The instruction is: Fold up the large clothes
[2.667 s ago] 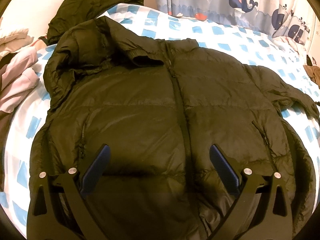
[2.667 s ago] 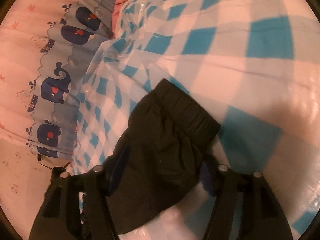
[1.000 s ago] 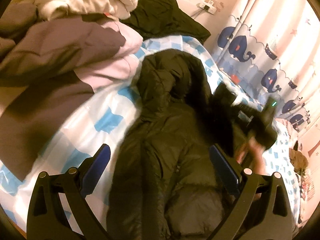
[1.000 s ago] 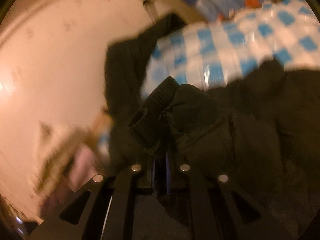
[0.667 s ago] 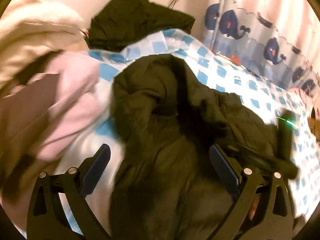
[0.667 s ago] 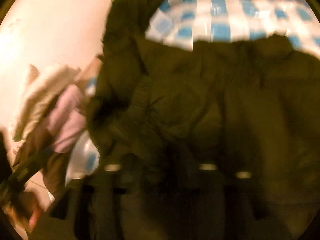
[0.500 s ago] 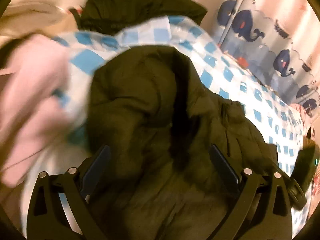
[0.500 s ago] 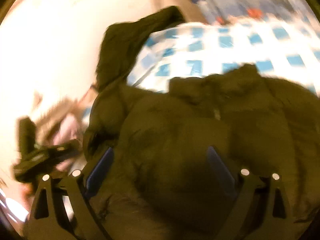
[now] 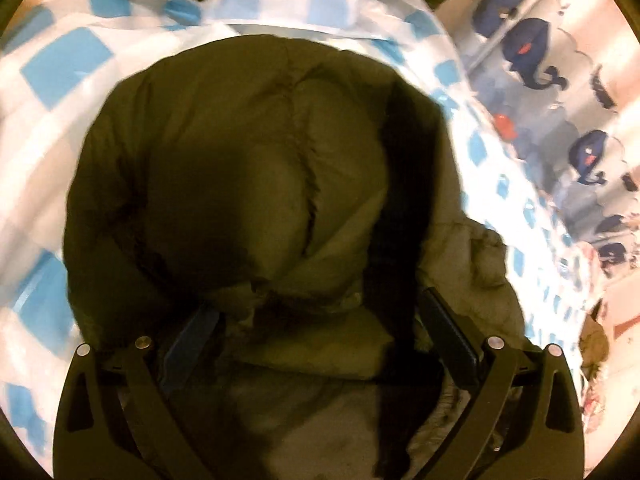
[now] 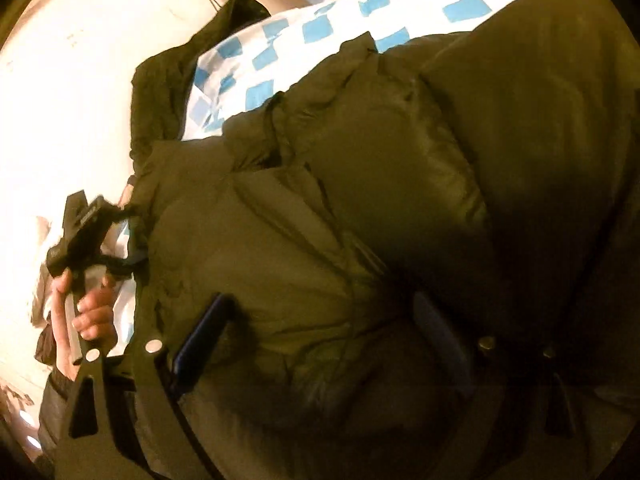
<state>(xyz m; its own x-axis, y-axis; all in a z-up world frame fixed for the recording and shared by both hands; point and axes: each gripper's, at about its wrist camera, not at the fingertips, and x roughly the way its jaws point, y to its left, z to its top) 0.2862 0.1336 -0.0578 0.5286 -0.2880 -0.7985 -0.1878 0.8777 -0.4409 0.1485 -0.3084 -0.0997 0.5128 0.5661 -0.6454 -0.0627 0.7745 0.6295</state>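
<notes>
The dark puffer jacket lies on the checked bed cover, its right sleeve already folded across the chest; the hood, left side and body fold remain, I'd judge. The right claw, earlier clamped on the cuff, has just sprung wide and is empty. The left claw hovers open over the blurred hood.
</notes>
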